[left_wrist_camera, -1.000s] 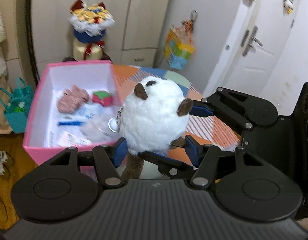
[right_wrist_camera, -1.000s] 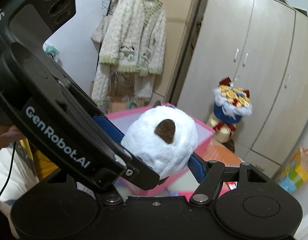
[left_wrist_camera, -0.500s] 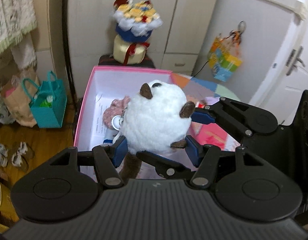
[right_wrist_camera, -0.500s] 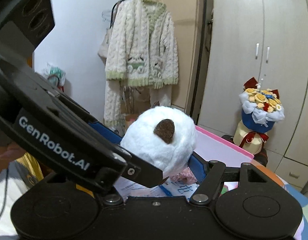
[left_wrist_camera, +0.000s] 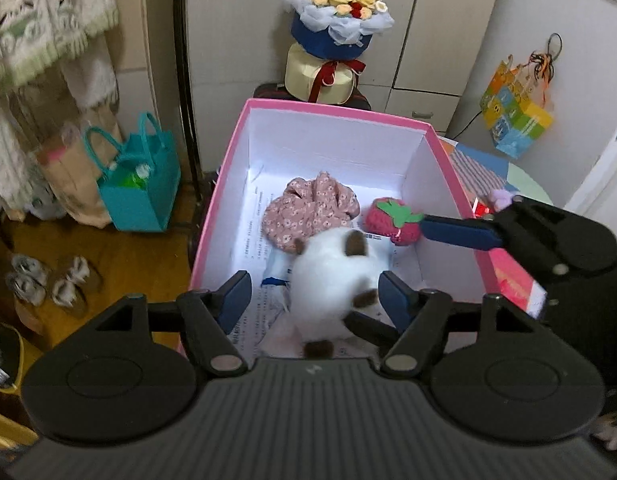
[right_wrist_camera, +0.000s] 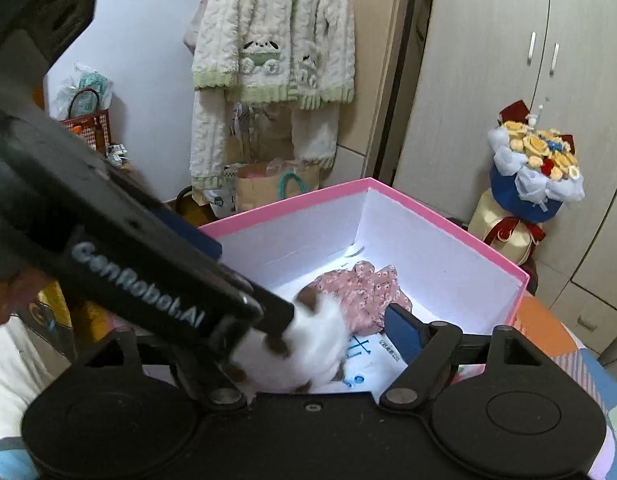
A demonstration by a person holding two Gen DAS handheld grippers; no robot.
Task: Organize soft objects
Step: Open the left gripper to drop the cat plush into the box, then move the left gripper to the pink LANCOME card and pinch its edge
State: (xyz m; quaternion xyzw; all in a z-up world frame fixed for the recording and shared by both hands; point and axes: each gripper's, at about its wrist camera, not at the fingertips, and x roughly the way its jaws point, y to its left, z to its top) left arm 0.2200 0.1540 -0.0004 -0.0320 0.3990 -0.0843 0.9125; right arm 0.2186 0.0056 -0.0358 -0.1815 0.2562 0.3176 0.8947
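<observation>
A white plush toy [left_wrist_camera: 332,280] with brown ears is blurred, low inside the pink box [left_wrist_camera: 216,216], over the papers on its floor. My left gripper [left_wrist_camera: 314,294] hangs over the box's near end; its jaws are opening, the plush loose between them and clear of the left pad [left_wrist_camera: 236,292]. My right gripper [right_wrist_camera: 308,344] is opening too; its blue pad [left_wrist_camera: 456,232] reaches in from the right, off the plush [right_wrist_camera: 308,344]. A pink floral cloth [left_wrist_camera: 308,212] and a crocheted strawberry [left_wrist_camera: 392,220] lie farther in.
The box stands on a patchwork-covered table [left_wrist_camera: 484,168]. Behind it a flower bouquet [left_wrist_camera: 336,12] stands before the wardrobe. A teal bag [left_wrist_camera: 136,184] and shoes [left_wrist_camera: 48,280] are on the wooden floor at left. A knitted cardigan [right_wrist_camera: 268,40] hangs on a rack.
Both grippers carried the plush over the pink box and tilted down. Their jaws have spread, and the plush has dropped out of the grip into the box.
</observation>
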